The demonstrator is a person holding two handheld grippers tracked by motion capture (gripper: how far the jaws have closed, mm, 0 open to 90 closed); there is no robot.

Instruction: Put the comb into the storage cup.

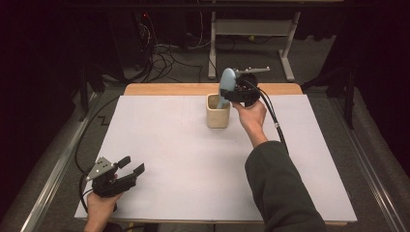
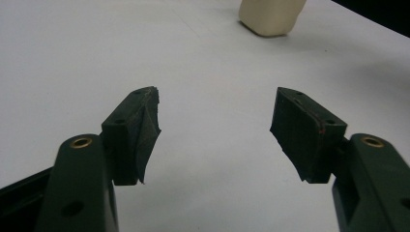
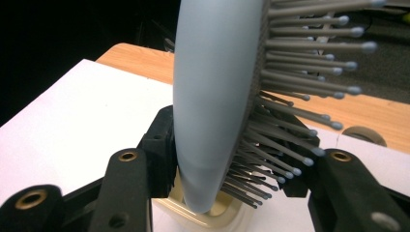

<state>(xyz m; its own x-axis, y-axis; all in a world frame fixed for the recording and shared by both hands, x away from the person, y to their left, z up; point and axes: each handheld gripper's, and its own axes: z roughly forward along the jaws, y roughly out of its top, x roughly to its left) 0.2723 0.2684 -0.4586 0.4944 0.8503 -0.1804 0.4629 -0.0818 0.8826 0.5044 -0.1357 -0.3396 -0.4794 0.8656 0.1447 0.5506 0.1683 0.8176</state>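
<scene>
Hairbrush (image 3: 212,96): pale blue, standing upright with its handle end down inside the cream cup; the blue back faces one jaw and the grey ball-tipped bristles (image 3: 309,72) face the other (seen close in the right gripper view). In the high view the hairbrush (image 1: 227,79) rises above the cup's rim.
Cup (image 1: 217,112): cream, squarish, open at the top, standing on the white sheet near the far edge of the counter; the left gripper view shows the cup (image 2: 270,17) well ahead of that tool.
Right tool (image 3: 232,164): clenched on the hairbrush, one jaw against the smooth back and the other among the bristles, held just above the cup. In the high view the right tool (image 1: 237,92) sits just right of the cup, with its cable trailing toward the sleeve.
Left tool (image 2: 212,130): released, jaws standing wide apart with bare white surface between them; in the high view the left tool (image 1: 133,166) sits at the near left corner, well apart from the cup.
Counter (image 1: 169,159): covered by a white sheet, with a wooden strip showing along the far edge.
</scene>
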